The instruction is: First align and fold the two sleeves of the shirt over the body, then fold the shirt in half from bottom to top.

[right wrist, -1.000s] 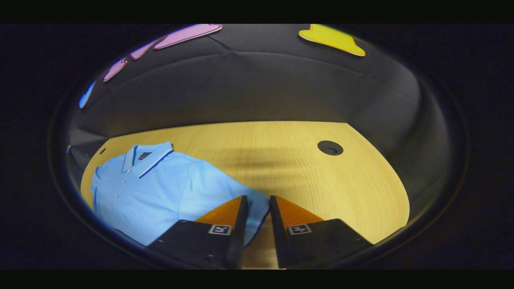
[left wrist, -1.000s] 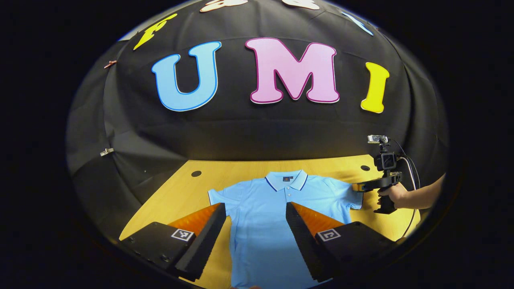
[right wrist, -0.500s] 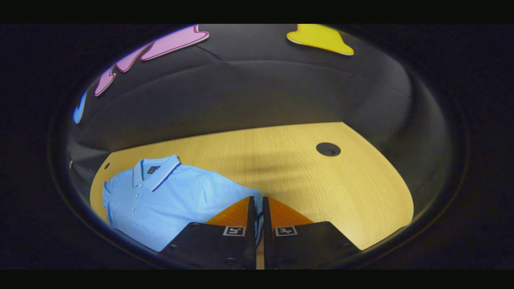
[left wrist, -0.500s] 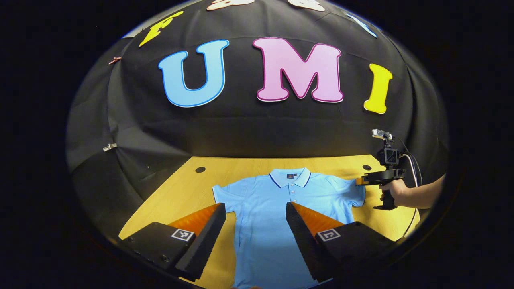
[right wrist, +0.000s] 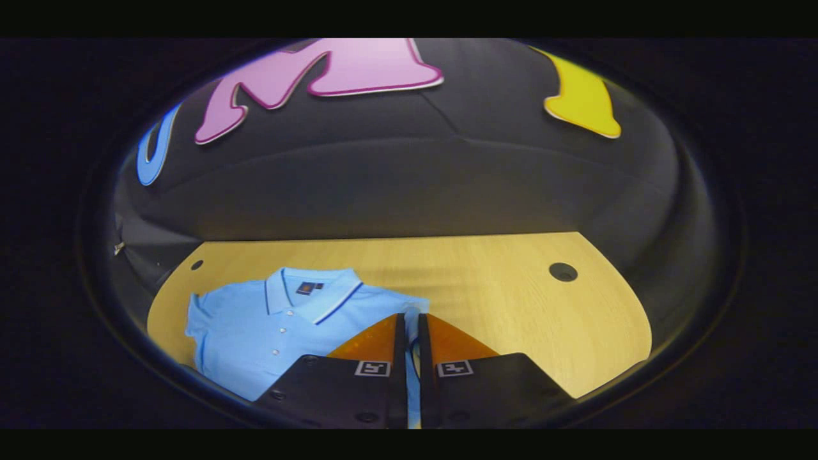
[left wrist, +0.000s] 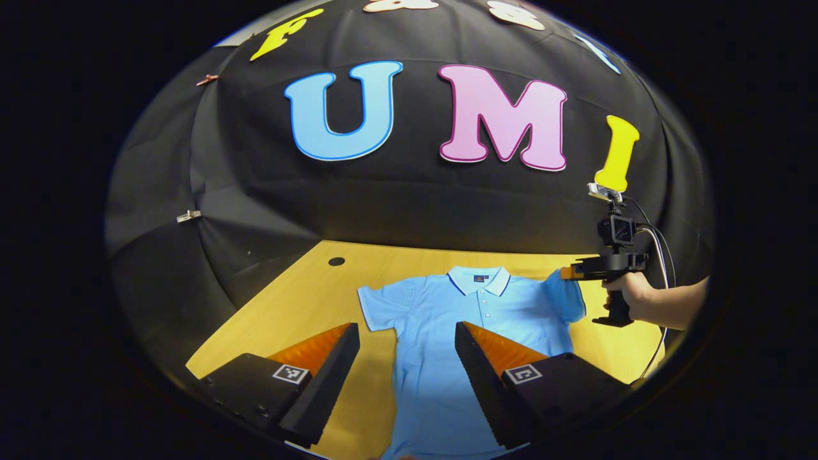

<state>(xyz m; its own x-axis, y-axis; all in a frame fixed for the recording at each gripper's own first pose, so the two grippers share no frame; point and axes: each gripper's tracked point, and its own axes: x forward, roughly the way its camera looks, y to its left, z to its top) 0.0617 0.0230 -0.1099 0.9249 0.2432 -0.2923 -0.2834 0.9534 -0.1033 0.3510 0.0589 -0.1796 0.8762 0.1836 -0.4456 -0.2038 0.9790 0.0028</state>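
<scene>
A light blue polo shirt (left wrist: 460, 319) (right wrist: 268, 319) lies face up on the wooden table (left wrist: 300, 300), collar toward the far wall. My left gripper (left wrist: 407, 332) hovers open above the shirt's lower body, holding nothing. My right gripper (right wrist: 411, 319) is shut on the shirt's right sleeve (left wrist: 565, 295) and has raised it off the table. The left gripper view also shows that gripper (left wrist: 575, 273) at the sleeve, with a hand (left wrist: 629, 300) holding it. The other sleeve (left wrist: 377, 306) lies flat.
The black cloth wall rises right behind the table. Two round cable holes sit in the tabletop, one far left (left wrist: 336, 261) and one far right (right wrist: 563, 271). A cable (left wrist: 658, 255) trails from the right gripper.
The right gripper closed on the sleeve and lifted it up and inward over the shirt. The left gripper drew back and drifted left, still open.
</scene>
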